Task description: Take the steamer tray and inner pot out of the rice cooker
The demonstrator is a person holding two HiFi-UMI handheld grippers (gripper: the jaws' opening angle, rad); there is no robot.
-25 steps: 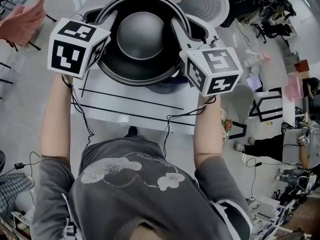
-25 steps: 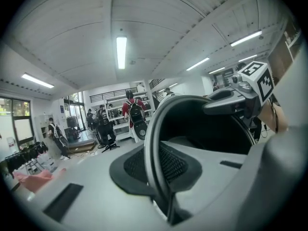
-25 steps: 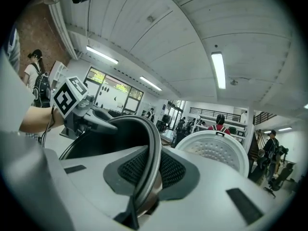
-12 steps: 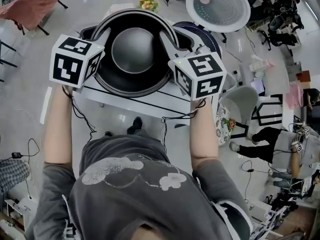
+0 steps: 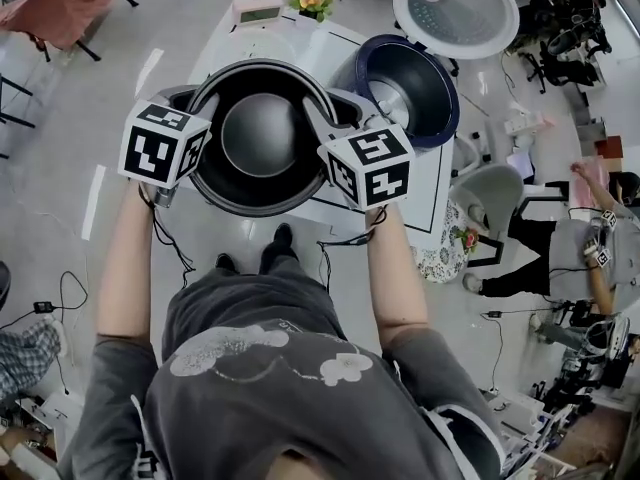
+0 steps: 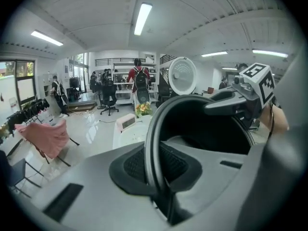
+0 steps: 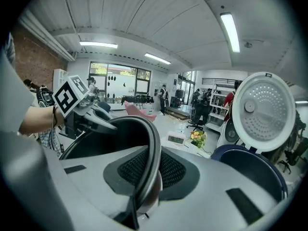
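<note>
Inner pot (image 5: 255, 133) hangs between both grippers, mouth up, over the left part of the white table (image 5: 340, 48).

Left gripper (image 6: 155, 170): jaws pinched on the pot's rim on the left side, rim running straight through the pads. Right gripper (image 7: 142, 177): same, clamped on the opposite rim.

Clearances, head view:
- Right side: the right gripper sits in the gap between the pot and the open rice cooker (image 5: 405, 83). The two rims are near each other. Tight.
- Far side: clock (image 5: 258, 10) and flowers (image 5: 313, 0) stand at the table's far edge, just beyond the pot's rim.
- Left and near side: the pot overlaps the table edges in this view, only floor (image 5: 60, 168) beyond. Open room there.
- Cooker lid (image 5: 455, 13) stands open behind the cooker, well clear of the pot.
- Can't tell if the pot's base touches the table.

Versus a second ago: the pot then covered the cooker body; now it sits left of it and lower, and the cooker's empty well is exposed. Both grips are unchanged.
</note>
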